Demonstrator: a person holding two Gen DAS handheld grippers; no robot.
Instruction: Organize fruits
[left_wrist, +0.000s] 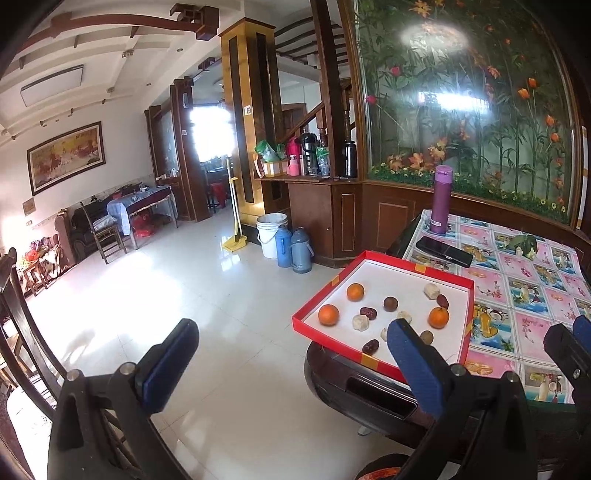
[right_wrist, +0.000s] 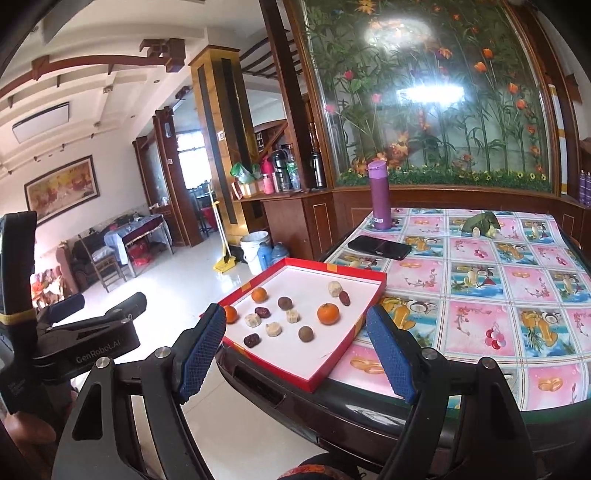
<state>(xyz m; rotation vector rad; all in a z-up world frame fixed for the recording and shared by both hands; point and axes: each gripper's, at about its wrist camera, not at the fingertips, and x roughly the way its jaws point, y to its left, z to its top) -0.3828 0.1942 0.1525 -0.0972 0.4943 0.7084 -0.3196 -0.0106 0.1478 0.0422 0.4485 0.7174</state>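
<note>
A red-rimmed white tray (left_wrist: 466, 317) (right_wrist: 370, 310) sits at the table's near left corner. In it lie three oranges (right_wrist: 328, 313), with one in the left wrist view (left_wrist: 438, 317), red dates (right_wrist: 262, 312), brown round fruits (right_wrist: 306, 333) and pale peeled pieces (right_wrist: 334, 288), scattered apart. My left gripper (left_wrist: 291, 345) is open and empty, held off the table's left edge, short of the tray. It also shows in the right wrist view (right_wrist: 105, 304). My right gripper (right_wrist: 295, 332) is open and empty, in front of the tray. Its fingers (left_wrist: 565, 338) show at the right of the left wrist view.
On the patterned tablecloth (right_wrist: 480, 295) stand a purple flask (right_wrist: 380, 195), a black phone (right_wrist: 379, 246) and a leafy green item (right_wrist: 482, 223). A dark chair (left_wrist: 26, 332) stands at left. A white bucket and blue thermoses (left_wrist: 284, 240) are on the tiled floor.
</note>
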